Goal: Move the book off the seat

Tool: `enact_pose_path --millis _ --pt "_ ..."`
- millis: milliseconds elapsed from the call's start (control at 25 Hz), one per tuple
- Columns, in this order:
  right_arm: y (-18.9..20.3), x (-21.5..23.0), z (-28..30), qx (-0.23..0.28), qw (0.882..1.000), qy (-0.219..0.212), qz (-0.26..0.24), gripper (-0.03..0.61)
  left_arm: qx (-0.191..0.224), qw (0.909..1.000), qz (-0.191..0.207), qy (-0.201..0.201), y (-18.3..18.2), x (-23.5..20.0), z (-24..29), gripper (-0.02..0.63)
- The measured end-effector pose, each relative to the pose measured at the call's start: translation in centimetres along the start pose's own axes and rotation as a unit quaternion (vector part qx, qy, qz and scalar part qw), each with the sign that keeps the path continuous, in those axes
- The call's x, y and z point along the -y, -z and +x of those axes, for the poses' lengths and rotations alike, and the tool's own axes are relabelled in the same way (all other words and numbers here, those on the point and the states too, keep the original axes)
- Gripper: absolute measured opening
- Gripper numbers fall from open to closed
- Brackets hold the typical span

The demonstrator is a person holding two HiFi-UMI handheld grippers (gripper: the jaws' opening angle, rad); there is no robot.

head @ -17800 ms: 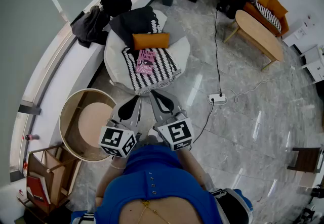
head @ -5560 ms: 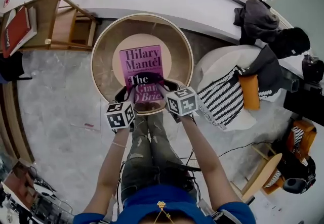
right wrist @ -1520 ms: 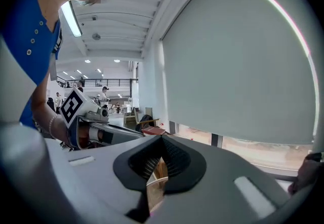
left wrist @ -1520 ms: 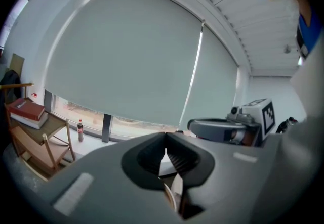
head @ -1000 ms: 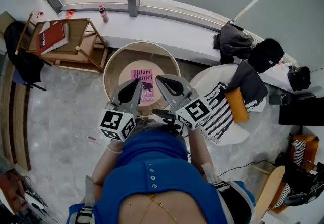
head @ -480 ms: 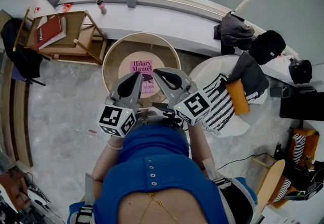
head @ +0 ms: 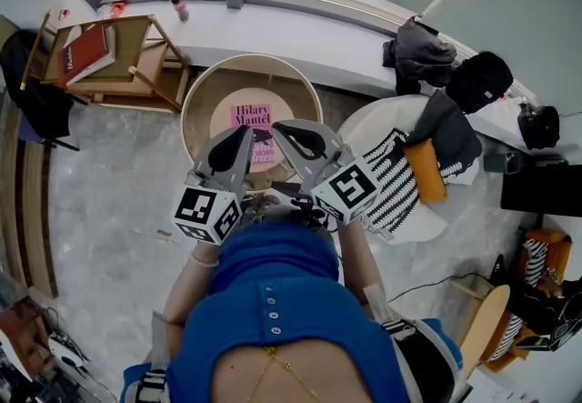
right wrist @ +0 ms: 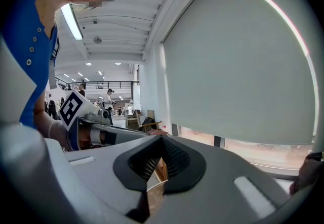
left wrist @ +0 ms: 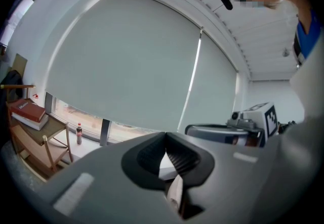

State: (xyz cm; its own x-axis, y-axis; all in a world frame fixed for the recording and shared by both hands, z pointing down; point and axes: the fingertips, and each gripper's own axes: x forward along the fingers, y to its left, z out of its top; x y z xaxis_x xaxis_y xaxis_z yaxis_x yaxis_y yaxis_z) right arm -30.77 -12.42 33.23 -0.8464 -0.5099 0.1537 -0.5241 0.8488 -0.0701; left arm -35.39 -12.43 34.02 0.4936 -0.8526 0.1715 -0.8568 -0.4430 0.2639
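The pink book [head: 248,118] lies flat on the inner disc of a round wooden table [head: 202,94], away from the seat. The seat is a white round pouf [head: 364,133] with a striped blanket [head: 398,181] and an orange cushion [head: 426,170] to the right. My left gripper [head: 244,133] and right gripper [head: 280,128] hang side by side above the book, both shut and holding nothing. In the left gripper view the jaws of the left gripper [left wrist: 166,150] meet with nothing between them. The right gripper [right wrist: 161,150] looks the same in its own view, pads together.
A wooden rack [head: 136,74] with a red book [head: 84,48] stands left of the table. A bottle [head: 175,3] sits on the white window ledge [head: 300,28]. Dark clothes and bags [head: 427,54] lie on the ledge behind the pouf. Grey marble floor [head: 100,183] spreads to the left.
Only the head view has shifted slightly. Both grippers stay raised and shut, and the book lies where it was.
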Motion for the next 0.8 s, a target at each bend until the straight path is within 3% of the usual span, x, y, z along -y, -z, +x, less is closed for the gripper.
enact_pose_path --millis 800 --pt "0.35 -0.12 -0.33 -0.004 1.000 -0.006 -0.001 -0.001 -0.005 1.0000 0.001 -0.002 0.41 0.41 -0.05 0.002"
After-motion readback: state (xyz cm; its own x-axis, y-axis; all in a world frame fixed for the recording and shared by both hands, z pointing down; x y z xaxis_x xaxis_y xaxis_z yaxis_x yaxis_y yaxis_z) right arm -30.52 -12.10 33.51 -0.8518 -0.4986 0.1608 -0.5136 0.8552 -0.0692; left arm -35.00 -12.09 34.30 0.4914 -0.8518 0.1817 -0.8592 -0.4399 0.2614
